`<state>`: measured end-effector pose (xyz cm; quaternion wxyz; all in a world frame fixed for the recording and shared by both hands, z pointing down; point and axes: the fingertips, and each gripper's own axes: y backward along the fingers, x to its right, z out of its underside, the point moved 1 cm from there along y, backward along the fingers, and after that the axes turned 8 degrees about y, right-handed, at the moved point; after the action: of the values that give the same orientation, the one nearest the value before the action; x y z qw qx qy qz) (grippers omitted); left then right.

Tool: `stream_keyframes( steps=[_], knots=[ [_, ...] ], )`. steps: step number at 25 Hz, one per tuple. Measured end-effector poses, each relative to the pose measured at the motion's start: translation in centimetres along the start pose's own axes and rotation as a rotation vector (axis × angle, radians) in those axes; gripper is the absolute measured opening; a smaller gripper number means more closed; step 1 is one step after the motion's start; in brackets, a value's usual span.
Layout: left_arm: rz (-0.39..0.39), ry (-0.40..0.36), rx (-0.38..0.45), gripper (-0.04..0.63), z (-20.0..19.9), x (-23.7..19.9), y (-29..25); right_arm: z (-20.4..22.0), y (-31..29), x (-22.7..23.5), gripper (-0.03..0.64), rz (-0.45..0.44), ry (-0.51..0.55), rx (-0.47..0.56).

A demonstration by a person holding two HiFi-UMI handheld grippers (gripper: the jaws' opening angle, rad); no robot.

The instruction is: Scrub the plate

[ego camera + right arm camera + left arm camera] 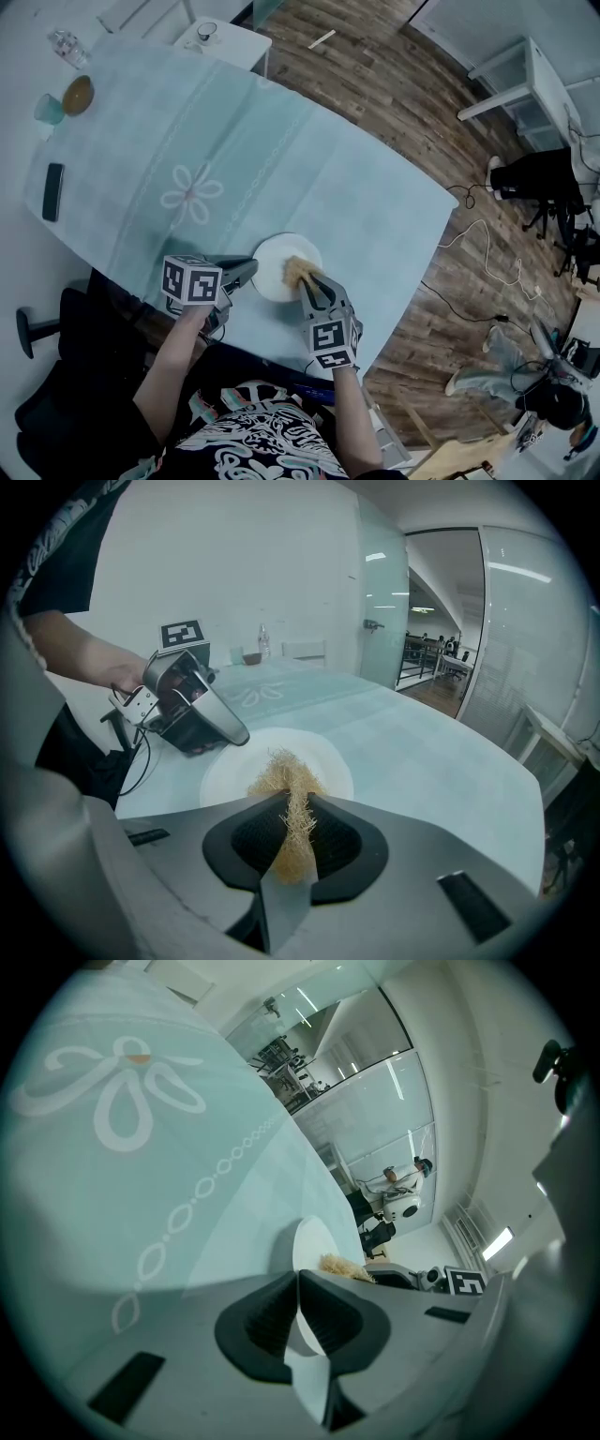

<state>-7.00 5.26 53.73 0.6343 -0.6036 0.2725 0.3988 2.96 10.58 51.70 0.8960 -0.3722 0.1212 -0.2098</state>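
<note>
1. Plate (274, 264) lies by the near edge of the table (394, 225); left gripper (249, 269) clamps its rim, right gripper (309, 283) pinches a scrubber (298, 269).
2. Hard strokes may pull the rim free, sending it off that edge.

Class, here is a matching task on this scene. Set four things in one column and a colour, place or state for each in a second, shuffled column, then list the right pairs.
Things:
1 plate
2 scrubber
3 left gripper
4 phone

Descriptions:
A dark, lying left of the cloth
B white and round
C tan, clamped in the right gripper
D shut on the plate's rim

Pairs: 1-B, 2-C, 3-D, 4-A
</note>
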Motion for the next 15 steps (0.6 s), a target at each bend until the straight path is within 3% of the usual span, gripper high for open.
stream_keyframes(
  steps=[15],
  knots=[
    [-0.002, 0.008, 0.009, 0.011, 0.1, -0.3, 0.1, -0.1, 0.3, -2.3, 0.064, -0.062, -0.008, 0.014]
  ],
)
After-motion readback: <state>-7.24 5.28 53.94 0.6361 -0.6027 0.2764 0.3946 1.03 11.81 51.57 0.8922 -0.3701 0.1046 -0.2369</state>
